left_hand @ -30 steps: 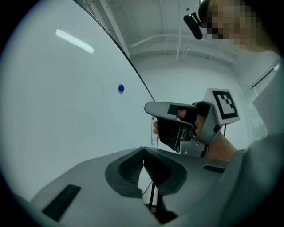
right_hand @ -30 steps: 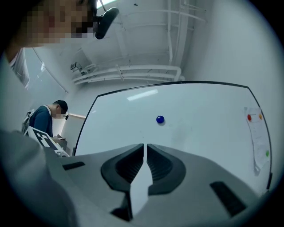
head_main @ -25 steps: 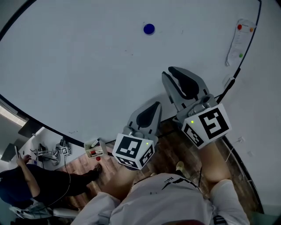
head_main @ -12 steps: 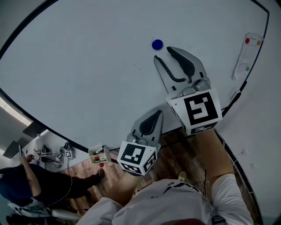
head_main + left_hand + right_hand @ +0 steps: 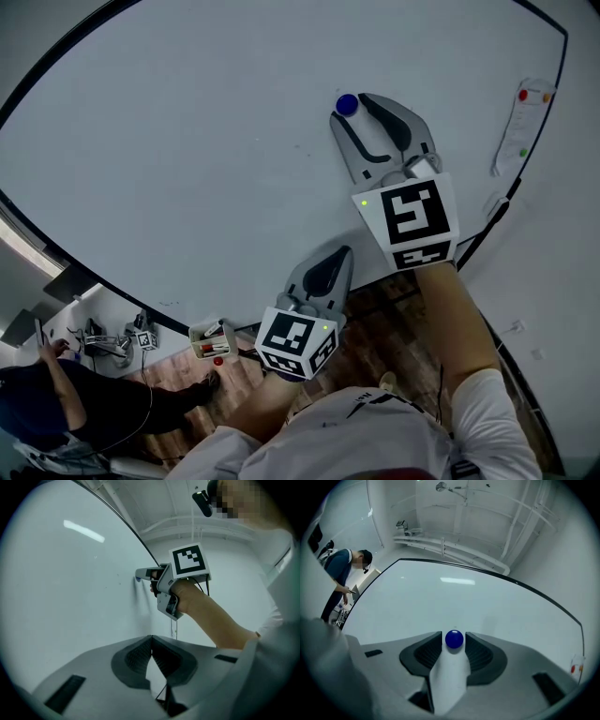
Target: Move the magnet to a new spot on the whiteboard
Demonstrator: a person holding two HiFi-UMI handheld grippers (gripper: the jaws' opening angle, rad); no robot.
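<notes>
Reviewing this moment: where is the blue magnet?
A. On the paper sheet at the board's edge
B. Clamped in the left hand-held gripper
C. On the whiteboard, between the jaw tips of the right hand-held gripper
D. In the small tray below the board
C: the right gripper view shows the blue magnet on the whiteboard, between the tips of the right hand-held gripper, whose jaws are opening and not pressing on it.

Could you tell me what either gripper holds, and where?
Nothing is held: the right gripper, jaws opening, flanks the blue magnet; left gripper is shut, empty.
</notes>
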